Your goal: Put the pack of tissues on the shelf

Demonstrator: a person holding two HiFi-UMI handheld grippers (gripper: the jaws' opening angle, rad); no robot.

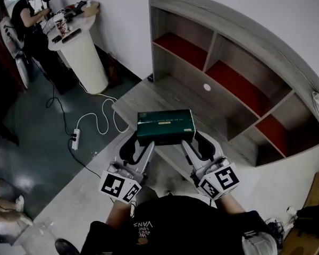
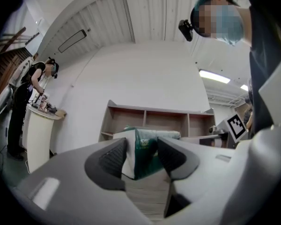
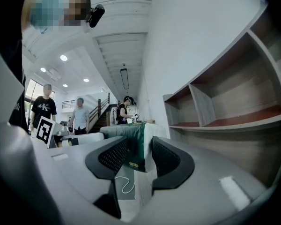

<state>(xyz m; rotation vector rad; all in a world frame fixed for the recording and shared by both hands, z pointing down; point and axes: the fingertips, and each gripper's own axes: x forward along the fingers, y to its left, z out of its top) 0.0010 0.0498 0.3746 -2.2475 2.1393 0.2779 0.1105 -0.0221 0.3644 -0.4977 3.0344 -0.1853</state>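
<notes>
Gripping a dark green pack of tissues [image 1: 166, 126] from its near side, the left gripper [image 1: 149, 145] and right gripper [image 1: 187, 145] each take one near corner. In the left gripper view the pack [image 2: 143, 150] fills the narrow gap between the jaws, with both ribbed pads against it. The right gripper view shows the same hold on the opposite end [image 3: 136, 145]. The pack lies level over the wood-grain board in front of the shelf unit [image 1: 229, 45], short of its red-floored compartments; whether it touches the board cannot be told. At upper left a person [image 1: 27, 14] stands at a white round table [image 1: 86, 54]. A power strip [image 1: 75, 138] lies on the floor.
</notes>
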